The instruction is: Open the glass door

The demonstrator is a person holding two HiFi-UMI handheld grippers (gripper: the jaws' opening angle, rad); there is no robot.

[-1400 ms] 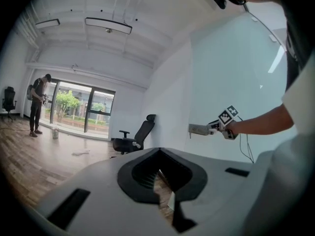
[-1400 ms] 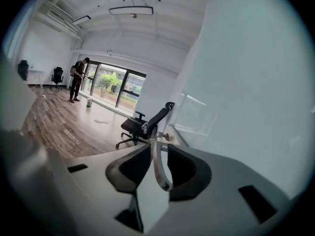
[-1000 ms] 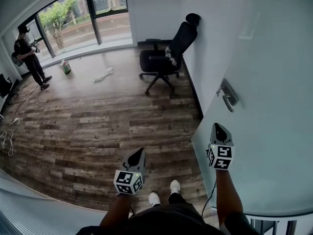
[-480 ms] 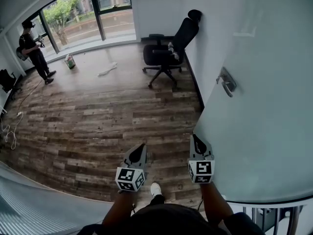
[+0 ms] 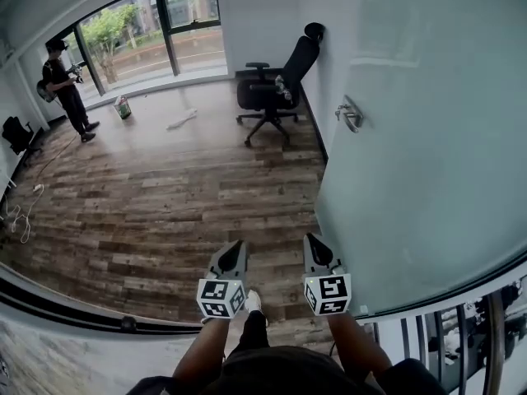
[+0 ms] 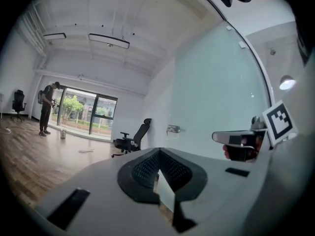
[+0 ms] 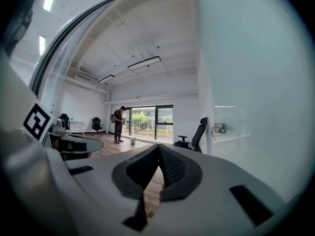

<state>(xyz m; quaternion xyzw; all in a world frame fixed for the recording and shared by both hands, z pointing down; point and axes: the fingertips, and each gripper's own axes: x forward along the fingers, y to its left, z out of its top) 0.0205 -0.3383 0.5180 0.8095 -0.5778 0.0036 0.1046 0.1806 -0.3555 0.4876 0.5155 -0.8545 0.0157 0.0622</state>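
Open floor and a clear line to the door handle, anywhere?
Bare wood floor runs from the person's shoe to the office chair, and the strip along the glass door up to its handle is clear. Crowded only far off: chair against the wall, bucket and white scrap by the window, cables at left.

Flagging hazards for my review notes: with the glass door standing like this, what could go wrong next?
1. The right gripper, shut and empty, hangs close beside the glass door; a sideways drift could knock the pane.
2. The office chair stands by the wall just past the door's handle end; a wider swing might strike it.
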